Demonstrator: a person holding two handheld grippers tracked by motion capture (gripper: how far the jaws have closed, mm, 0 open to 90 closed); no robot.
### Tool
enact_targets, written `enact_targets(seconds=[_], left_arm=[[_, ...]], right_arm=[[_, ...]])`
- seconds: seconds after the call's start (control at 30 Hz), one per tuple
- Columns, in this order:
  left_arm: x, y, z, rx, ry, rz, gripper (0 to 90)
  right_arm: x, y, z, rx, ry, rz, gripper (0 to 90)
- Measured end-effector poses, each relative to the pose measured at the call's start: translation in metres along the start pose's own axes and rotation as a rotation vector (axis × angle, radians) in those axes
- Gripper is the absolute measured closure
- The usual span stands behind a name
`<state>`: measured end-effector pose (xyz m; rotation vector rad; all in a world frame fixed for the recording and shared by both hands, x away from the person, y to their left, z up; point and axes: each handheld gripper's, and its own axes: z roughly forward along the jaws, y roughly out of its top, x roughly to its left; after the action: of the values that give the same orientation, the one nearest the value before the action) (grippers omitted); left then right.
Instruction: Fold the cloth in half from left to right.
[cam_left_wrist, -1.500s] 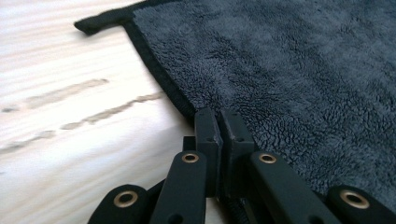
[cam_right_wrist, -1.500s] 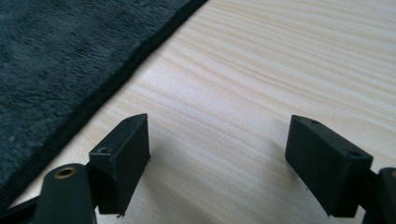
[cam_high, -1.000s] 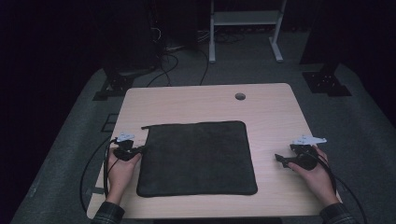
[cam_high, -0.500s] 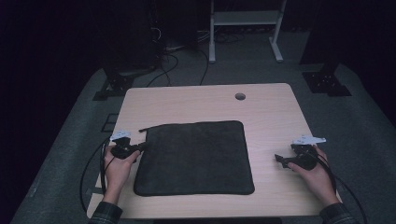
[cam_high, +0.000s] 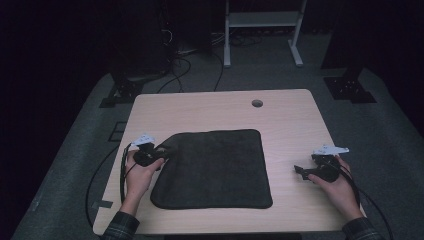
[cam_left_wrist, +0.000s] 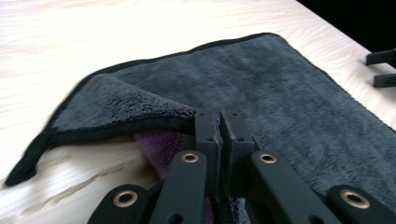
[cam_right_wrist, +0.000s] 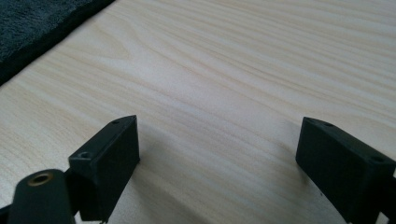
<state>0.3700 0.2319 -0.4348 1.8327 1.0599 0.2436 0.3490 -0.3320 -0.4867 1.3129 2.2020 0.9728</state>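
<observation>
left gripper (cam_left_wrist: 218, 122) clamps lifted corner of dark cloth (cam_high: 212, 167); right gripper (cam_high: 300, 171) agape, well apart.

The table (cam_high: 220, 107) is seen whole from above the person's side in the high view, looking forward and down, with the floor beyond its far edge. The left gripper view is taken close and low along closed jaws over the dark cloth (cam_left_wrist: 280, 98) near the left edge. The right gripper view is taken close above bare wood near the right edge. The cloth (cam_right_wrist: 32, 28) is shared by all three views.
</observation>
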Motion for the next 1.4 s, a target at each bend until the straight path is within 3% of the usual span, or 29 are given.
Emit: enact_targets(seconds=[0.6, 1.4], left_arm=[[-0.038, 0.018, 0.044, 0.031, -0.118, 0.061, 86.3], [-0.081, 0.038, 0.096, 0.064, -0.225, 0.124, 86.4]], right_arm=[[0.0, 0.0, 0.0, 0.0, 0.0, 0.0, 12.4], [0.0, 0.0, 0.0, 0.0, 0.0, 0.0, 12.4]])
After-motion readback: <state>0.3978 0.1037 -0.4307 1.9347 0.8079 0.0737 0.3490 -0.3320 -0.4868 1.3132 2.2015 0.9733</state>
